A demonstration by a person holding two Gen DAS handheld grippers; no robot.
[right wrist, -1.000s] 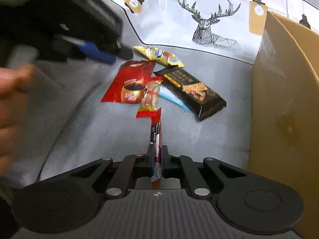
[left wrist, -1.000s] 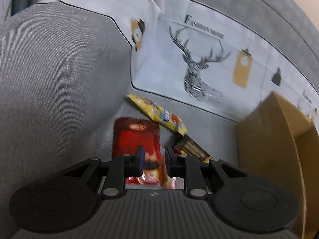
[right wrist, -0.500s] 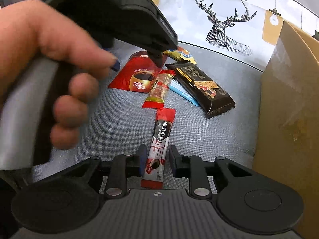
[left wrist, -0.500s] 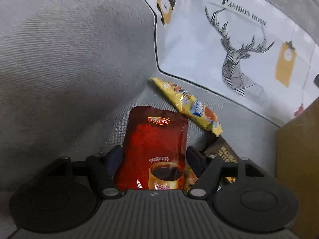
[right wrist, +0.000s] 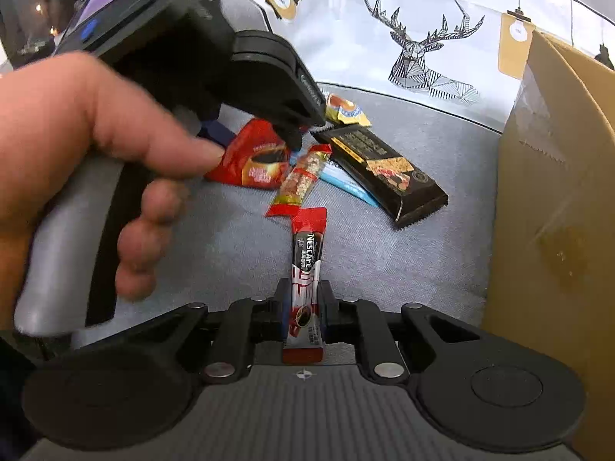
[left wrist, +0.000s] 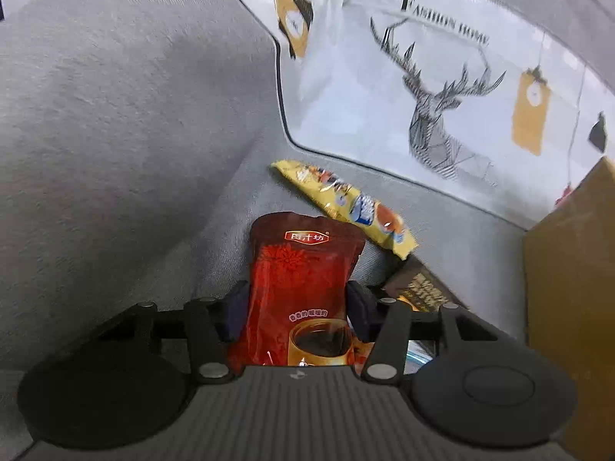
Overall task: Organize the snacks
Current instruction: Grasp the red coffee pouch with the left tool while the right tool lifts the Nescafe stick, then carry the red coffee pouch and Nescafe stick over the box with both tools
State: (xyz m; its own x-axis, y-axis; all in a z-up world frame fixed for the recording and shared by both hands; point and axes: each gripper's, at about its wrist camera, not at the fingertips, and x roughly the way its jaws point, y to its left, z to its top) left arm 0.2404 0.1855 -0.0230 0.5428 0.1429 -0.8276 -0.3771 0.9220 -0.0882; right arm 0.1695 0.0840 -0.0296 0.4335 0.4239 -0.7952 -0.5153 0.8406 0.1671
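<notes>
A: What was the left gripper [left wrist: 296, 303] doing?

B: Its jaws stood apart, one on each side of the red coffe pouch [left wrist: 303, 280], which lay flat on the grey sofa seat [right wrist: 230, 253]. Whether the pads touched the pouch could not be told.

A: And the right gripper [right wrist: 303, 303]?

B: Its jaws were nearly together around the red Nescafe stick [right wrist: 306, 269], which lay on the seat between them. Whether they pinched it could not be told.

A: Where were the other snacks?

B: The yellow packet [left wrist: 346, 207] lay just beyond the pouch near the deer-print cushion [left wrist: 434, 115]. The nut bar [right wrist: 303, 180] and the black bar [right wrist: 380, 165] lay beside the pouch, with a blue wrapper [right wrist: 346, 184] partly under the black bar. The cardboard box [right wrist: 553, 207] stood at the right.
</notes>
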